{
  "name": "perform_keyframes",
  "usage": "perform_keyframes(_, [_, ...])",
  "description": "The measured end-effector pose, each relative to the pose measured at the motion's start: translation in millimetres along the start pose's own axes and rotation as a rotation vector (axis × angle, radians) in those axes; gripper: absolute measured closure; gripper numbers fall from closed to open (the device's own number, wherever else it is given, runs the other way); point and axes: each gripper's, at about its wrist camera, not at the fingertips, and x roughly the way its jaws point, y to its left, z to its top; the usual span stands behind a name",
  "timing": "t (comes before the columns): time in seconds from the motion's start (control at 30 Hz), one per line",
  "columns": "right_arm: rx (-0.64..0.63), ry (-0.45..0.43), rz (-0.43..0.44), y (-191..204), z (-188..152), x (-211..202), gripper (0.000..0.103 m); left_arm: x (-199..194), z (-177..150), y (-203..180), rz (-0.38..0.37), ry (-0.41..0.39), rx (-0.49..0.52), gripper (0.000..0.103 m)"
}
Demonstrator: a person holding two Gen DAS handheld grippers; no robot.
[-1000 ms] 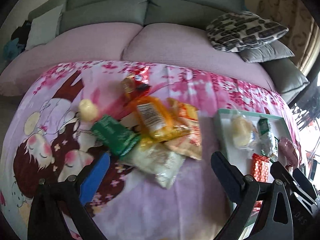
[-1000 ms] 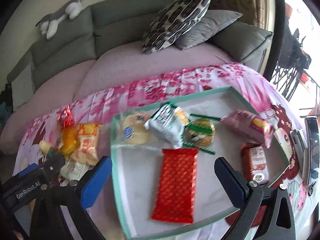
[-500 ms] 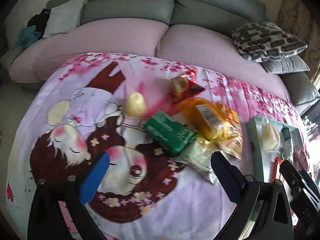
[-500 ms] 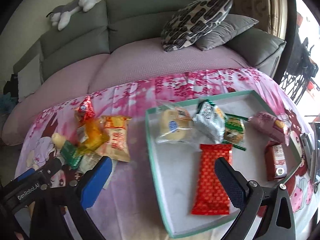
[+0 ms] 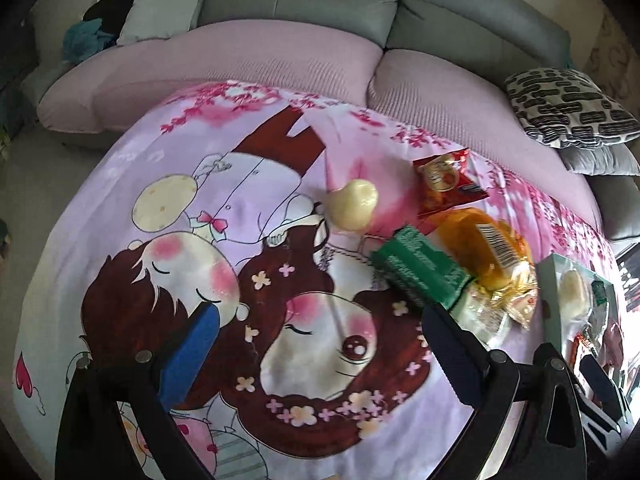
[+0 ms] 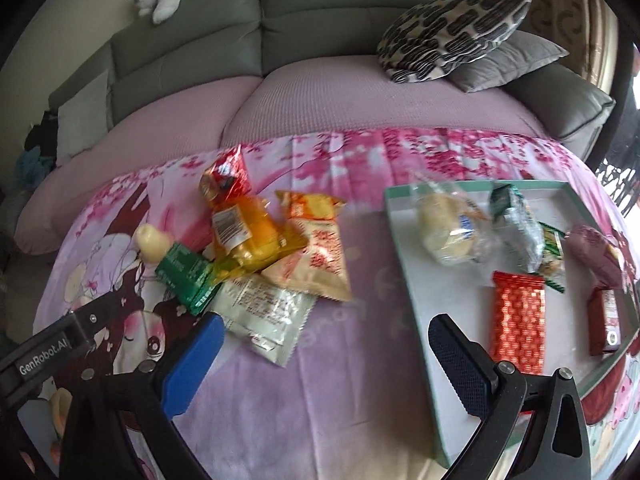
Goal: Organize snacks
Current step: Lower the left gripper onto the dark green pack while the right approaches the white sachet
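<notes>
Heads up: both your grippers are spread wide with nothing in them, the left gripper (image 5: 320,344) hovering over the cartoon-print blanket (image 5: 168,248) and the right gripper (image 6: 324,352) over the gap between the loose pile and the green-rimmed tray (image 6: 428,344).

The remaining snacks sit in an overlapping heap left of the tray: a green packet (image 6: 186,276), an orange-wrapped cake (image 6: 248,240), a pale crinkly pouch (image 6: 268,312), a yellow-and-red bag (image 6: 320,248) and a red foil pack (image 6: 226,176), plus a smooth cream-coloured blob (image 5: 354,204) just beside them.

Biggest risk, I'd say: those slick film wrappers slide on each other, so pinching one could drag its neighbour along or just catch a crimped edge and slip. The soft blanket gives under pressure too, so your fingers could snag fabric.
</notes>
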Motion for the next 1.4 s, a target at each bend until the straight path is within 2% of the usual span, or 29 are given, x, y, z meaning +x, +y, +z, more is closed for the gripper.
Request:
perform_keyframes(0.23, [0.001,0.002,0.016,6.5,2.8,21.7,0.000,23.0,6.6,0.2,-0.005,0.044,-0.012,0.002])
perform_keyframes(0.4, [0.014,-0.014,0.008,3.0,7.4,27.7,0.000,29.7,14.1,-4.8,-0.013,0.047,-0.010,0.002])
perform_keyframes(0.77, [0.047,-0.048,-0.014,-15.3,17.6,29.4,0.000,49.3,28.3,-19.9,-0.040,0.069,-0.013,0.002])
perform_keyframes(1.17, [0.054,-0.035,-0.024,-28.2,24.9,37.9,0.000,70.5,39.6,-50.5,-0.061,0.083,0.025,0.002])
perform_keyframes(1.4, [0.069,-0.027,-0.020,-32.7,23.5,38.6,0.000,74.0,37.2,-52.5,-0.061,0.081,0.021,0.002])
